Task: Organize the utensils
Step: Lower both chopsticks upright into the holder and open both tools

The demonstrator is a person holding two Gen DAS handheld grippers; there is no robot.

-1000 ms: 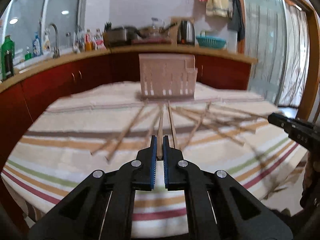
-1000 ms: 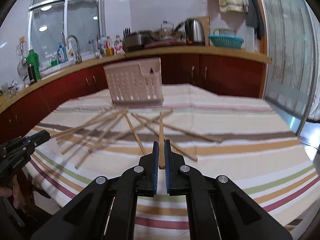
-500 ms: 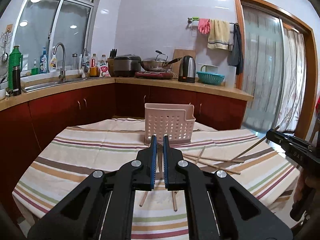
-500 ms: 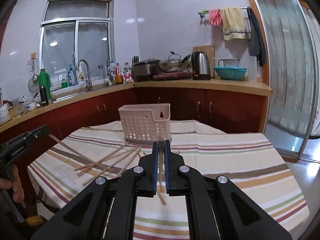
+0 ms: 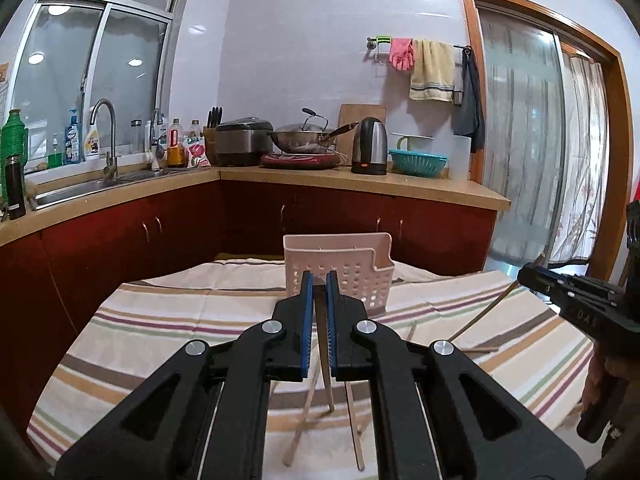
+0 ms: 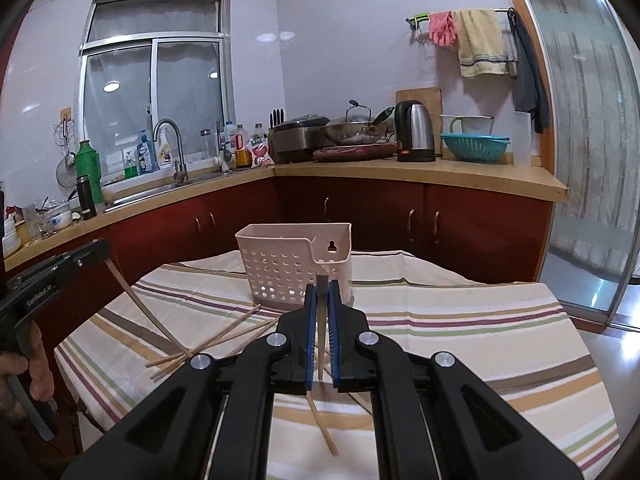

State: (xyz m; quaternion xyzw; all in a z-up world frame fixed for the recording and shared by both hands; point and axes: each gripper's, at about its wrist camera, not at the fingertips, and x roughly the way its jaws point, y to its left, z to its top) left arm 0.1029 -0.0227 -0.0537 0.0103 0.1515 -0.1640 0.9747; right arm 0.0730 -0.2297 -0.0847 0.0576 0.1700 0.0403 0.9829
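Wooden chopsticks, one pinched in each claw: left gripper (image 5: 318, 292) clamps one chopstick (image 5: 325, 372), right gripper (image 6: 321, 300) clamps another chopstick (image 6: 321, 336), both raised off the striped tablecloth (image 6: 460, 320) and aimed at the pink basket (image 6: 296, 264) just ahead. Basket contents can't be made out. Loose chopsticks (image 6: 216, 338) lie scattered on the cloth below the claws, so most sorting looks left. Next judged step: drop both sticks in.
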